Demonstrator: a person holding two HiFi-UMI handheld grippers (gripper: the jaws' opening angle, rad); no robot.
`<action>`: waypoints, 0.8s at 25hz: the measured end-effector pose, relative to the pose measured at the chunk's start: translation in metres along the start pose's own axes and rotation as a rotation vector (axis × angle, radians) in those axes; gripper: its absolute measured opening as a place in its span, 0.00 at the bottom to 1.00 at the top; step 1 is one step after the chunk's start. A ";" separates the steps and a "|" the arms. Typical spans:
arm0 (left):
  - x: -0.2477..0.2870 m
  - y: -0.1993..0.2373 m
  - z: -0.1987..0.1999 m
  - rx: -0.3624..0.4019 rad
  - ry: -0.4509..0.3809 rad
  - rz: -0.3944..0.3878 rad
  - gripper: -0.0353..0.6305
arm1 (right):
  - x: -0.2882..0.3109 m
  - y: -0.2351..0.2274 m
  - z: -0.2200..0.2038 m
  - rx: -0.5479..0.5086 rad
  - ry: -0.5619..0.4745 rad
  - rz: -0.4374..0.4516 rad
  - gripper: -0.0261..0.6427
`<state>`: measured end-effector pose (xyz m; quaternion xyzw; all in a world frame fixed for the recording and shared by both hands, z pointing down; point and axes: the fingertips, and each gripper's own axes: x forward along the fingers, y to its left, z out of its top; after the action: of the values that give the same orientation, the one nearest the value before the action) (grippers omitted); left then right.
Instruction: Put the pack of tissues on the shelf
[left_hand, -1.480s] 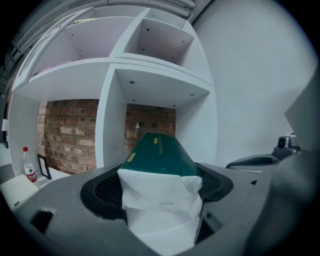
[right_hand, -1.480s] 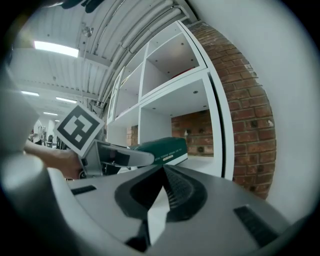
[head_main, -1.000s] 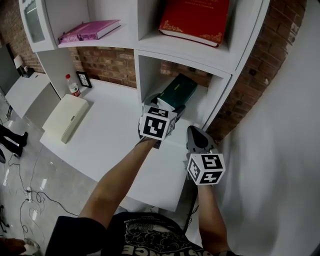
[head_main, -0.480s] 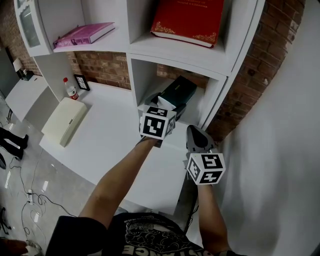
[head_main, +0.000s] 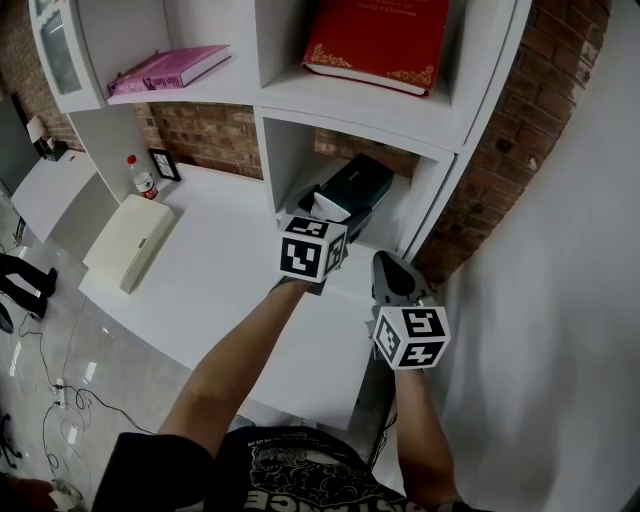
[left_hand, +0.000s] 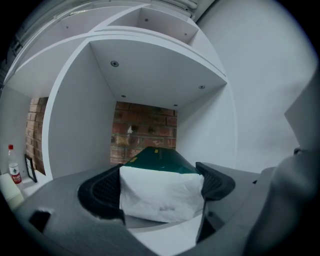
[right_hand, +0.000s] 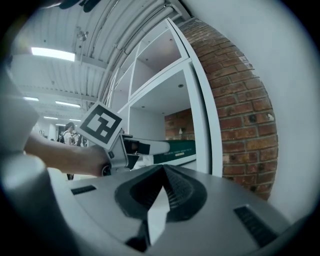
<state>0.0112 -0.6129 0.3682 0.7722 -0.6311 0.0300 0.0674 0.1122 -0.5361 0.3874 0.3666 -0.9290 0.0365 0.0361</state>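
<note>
Head view — pack of tissues (head_main: 352, 186) lies in the lower shelf compartment (head_main: 424, 200), with the left gripper (head_main: 320, 220) at its near end.
Left gripper view — jaws opening, the pack's white end between them. Likely soft, light and crushable; best gripped gently across its short sides.
Right gripper view — right gripper (right_hand: 162, 172) pinched together, empty.

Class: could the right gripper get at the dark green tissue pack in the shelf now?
Probably not: the left gripper blocks the white compartment, its opening jaws round the dark green tissue pack.
</note>
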 end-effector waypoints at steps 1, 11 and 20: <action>-0.001 0.000 0.001 0.001 -0.004 0.000 0.74 | 0.000 0.000 0.000 0.001 0.000 0.001 0.04; -0.015 -0.003 0.017 0.025 -0.054 -0.022 0.73 | -0.002 0.006 0.002 0.004 -0.007 -0.002 0.04; -0.039 -0.004 0.028 0.063 -0.080 -0.053 0.67 | 0.001 0.021 0.007 0.007 -0.017 0.010 0.04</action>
<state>0.0063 -0.5781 0.3347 0.7910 -0.6113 0.0172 0.0187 0.0973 -0.5223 0.3799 0.3623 -0.9309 0.0366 0.0266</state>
